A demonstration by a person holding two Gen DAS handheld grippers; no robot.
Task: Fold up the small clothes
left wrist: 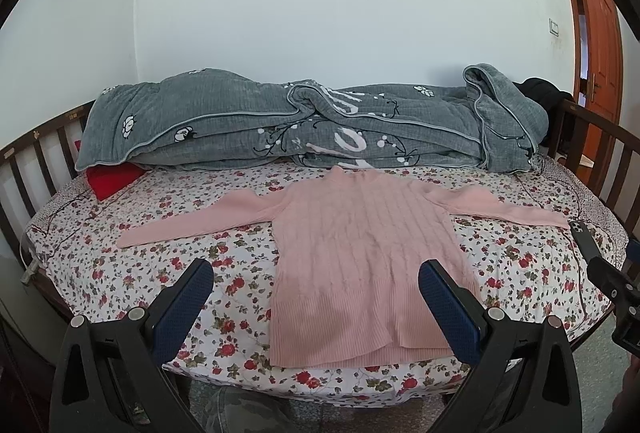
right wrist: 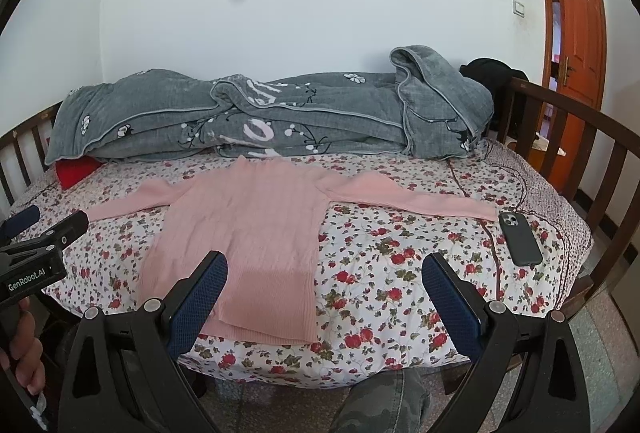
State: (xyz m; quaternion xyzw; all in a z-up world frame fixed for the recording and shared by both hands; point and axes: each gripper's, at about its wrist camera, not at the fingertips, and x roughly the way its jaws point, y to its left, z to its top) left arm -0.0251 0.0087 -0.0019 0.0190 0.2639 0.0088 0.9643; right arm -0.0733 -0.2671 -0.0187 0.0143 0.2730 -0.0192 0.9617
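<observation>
A small pink ribbed sweater [left wrist: 360,253] [right wrist: 248,229] lies flat on the floral bed sheet [left wrist: 168,253] [right wrist: 400,253], collar toward the wall, both sleeves spread out to the sides. My left gripper [left wrist: 316,285] hovers open in front of the sweater's hem, holding nothing. My right gripper [right wrist: 325,279] is open too, above the sheet near the hem's right corner, and empty. The other gripper shows at each view's edge, with a hand on the left one in the right wrist view.
A rolled grey quilt [left wrist: 304,125] [right wrist: 272,113] lies along the wall behind the sweater. A red item [left wrist: 112,179] peeks out at the left. A dark phone [right wrist: 520,239] lies by the right sleeve end. Wooden rails [right wrist: 560,121] bound the bed; an orange door [right wrist: 580,13] stands at right.
</observation>
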